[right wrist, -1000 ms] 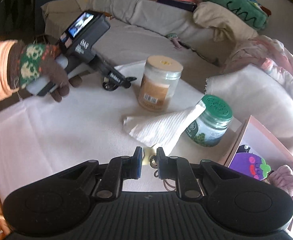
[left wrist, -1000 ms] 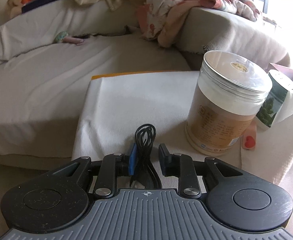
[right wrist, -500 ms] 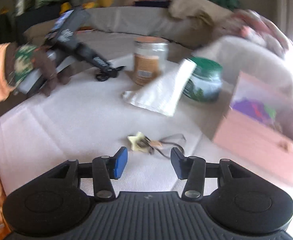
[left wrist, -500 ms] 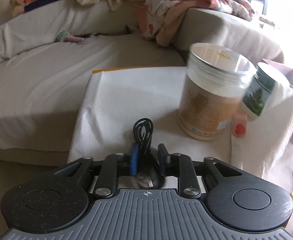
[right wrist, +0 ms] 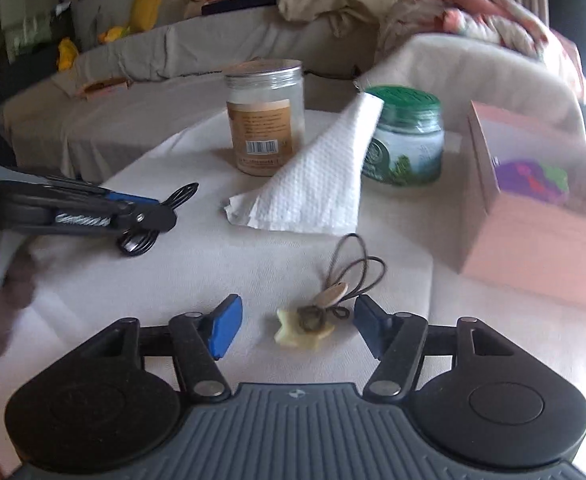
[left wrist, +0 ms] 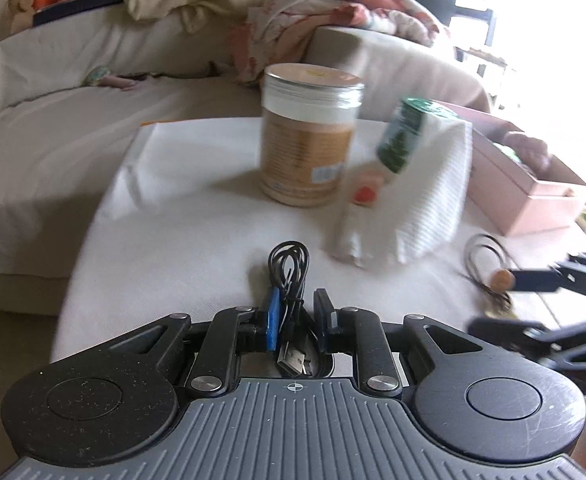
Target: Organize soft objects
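My left gripper (left wrist: pixel 296 320) is shut on a coiled black USB cable (left wrist: pixel 289 268) just above the white tablecloth (left wrist: pixel 181 232); it also shows in the right wrist view (right wrist: pixel 161 216). My right gripper (right wrist: pixel 297 322) is open, its jaws wide apart on either side of a brown cord with a wooden tag and a pale star charm (right wrist: pixel 313 326) lying on the cloth. That cord shows in the left wrist view (left wrist: pixel 489 276), with the right gripper (left wrist: pixel 533 300) beside it. A white paper towel (right wrist: pixel 313 196) leans on a green-lidded jar (right wrist: pixel 407 136).
A tall jar of tan powder (right wrist: pixel 267 116) stands behind the towel. A pink open box (right wrist: pixel 533 216) holding a purple plush (right wrist: pixel 533 180) sits at the right. A covered sofa (right wrist: pixel 173 56) with blankets and toys lies behind the table.
My right gripper opened and let go of the brown cord, which now lies on the cloth. My left gripper, still holding the cable, drew back and swung to the right.
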The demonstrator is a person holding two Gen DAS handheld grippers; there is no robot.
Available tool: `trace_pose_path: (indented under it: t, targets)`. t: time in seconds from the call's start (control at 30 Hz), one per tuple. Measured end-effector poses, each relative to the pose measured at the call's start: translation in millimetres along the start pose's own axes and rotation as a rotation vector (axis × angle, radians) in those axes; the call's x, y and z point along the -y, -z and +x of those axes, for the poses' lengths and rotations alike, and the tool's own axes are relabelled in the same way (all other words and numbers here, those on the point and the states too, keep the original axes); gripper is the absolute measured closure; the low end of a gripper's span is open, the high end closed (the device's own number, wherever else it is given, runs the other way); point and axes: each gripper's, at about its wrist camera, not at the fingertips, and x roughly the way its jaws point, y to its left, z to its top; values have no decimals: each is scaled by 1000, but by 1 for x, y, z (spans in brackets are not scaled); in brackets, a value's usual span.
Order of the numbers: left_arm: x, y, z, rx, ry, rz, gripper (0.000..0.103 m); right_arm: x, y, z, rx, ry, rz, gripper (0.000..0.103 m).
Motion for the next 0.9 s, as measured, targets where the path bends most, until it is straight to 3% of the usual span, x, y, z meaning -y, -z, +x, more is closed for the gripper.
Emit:
trace_pose_path:
  t: [0.03, 0.1, 0.3, 0.47, 0.67, 0.8, 0.9]
  targets:
    - [2, 2, -2, 1, 6, 5, 82, 1, 1, -2, 5, -3, -17, 49]
    - [5, 6, -5, 4, 12, 13, 83, 3, 2, -9, -3, -20, -43, 72]
    - [15, 9, -15, 1, 30, 11, 88, 17, 7, -45, 22, -24, -82, 73]
    - [51, -2, -50, 44, 141, 82, 91, 50, 7, -119, 187, 12, -66, 73]
    - [93, -48, -77, 171, 250, 106, 92, 93, 12, -186, 357, 167, -31, 73]
    - [115, -79, -81, 238, 297, 156, 92, 118, 8, -193, 379, 208, 12, 73]
    - [124, -79, -65, 191, 340, 177, 92, 131, 13, -179, 330, 151, 59, 73]
